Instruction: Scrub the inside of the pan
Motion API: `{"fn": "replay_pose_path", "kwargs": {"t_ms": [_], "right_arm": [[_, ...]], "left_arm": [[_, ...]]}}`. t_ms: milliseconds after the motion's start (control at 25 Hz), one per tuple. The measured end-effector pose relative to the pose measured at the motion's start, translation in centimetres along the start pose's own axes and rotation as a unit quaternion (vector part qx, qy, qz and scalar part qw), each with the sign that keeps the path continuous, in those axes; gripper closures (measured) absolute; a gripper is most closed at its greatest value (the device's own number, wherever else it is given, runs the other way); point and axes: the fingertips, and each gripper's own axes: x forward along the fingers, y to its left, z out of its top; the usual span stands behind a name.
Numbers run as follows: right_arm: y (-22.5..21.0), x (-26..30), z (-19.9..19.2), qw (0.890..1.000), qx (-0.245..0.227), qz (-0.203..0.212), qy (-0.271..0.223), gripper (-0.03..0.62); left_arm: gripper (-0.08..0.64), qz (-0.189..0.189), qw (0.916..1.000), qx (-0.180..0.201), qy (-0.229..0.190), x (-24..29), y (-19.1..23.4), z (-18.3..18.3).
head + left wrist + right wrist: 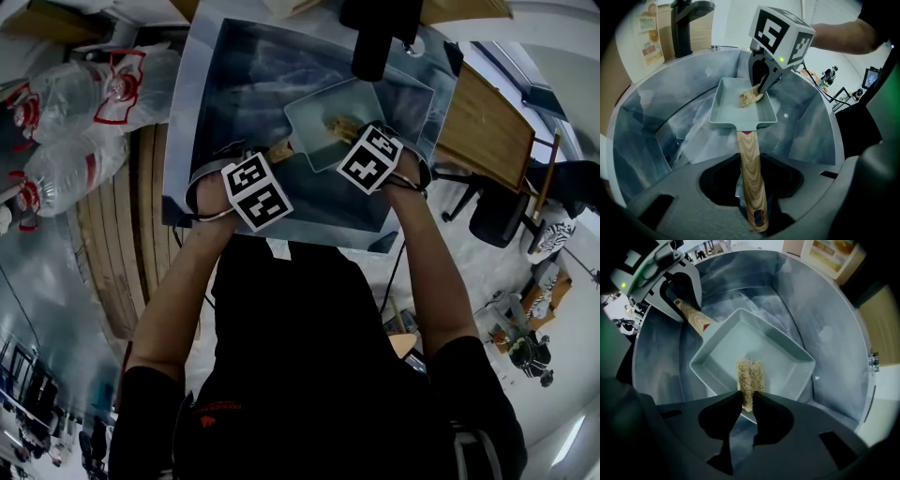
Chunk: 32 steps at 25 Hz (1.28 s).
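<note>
A pale grey-green rectangular pan [328,103] with a wooden handle [751,168] sits inside a grey sink. My left gripper [752,201] is shut on the handle's end and holds the pan tilted toward me. My right gripper [748,401] is shut on a tan fibrous scrubber [749,373] that rests on the pan's floor near its edge closest to that gripper. In the left gripper view the right gripper [761,86] points down into the pan [733,110], with the scrubber [750,97] under its tips. In the right gripper view the left gripper [682,296] holds the handle [693,319] at the upper left.
The sink basin [234,84] surrounds the pan, with curved walls close on all sides. A black faucet [375,37] rises at its far edge. A printed carton [649,37] stands by the faucet. Plastic bags [84,122] lie on the wooden counter at the left.
</note>
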Motion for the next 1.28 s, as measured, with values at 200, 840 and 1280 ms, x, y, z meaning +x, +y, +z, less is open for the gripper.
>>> {"fn": "replay_pose_path", "kwargs": {"t_ms": [200,840,1280], "right_arm": [[-1.8,0.2,-1.3,1.0,0.007,-0.019,0.022,0.519],[-2.0,-4.0,0.3,0.997,0.037,-0.053,-0.05,0.521],[0.1,-14.9,0.5,0.957,0.138,-0.06,-0.248,0.52]], "left_arm": [[0.416,0.0,1.0,-0.002,-0.003,0.0,0.1,0.0],[0.393,0.022,0.9989,0.041,0.006,0.1,0.3,0.0],[0.344,0.086,0.9907,0.056,-0.089,-7.6,-0.2,2.6]]}}
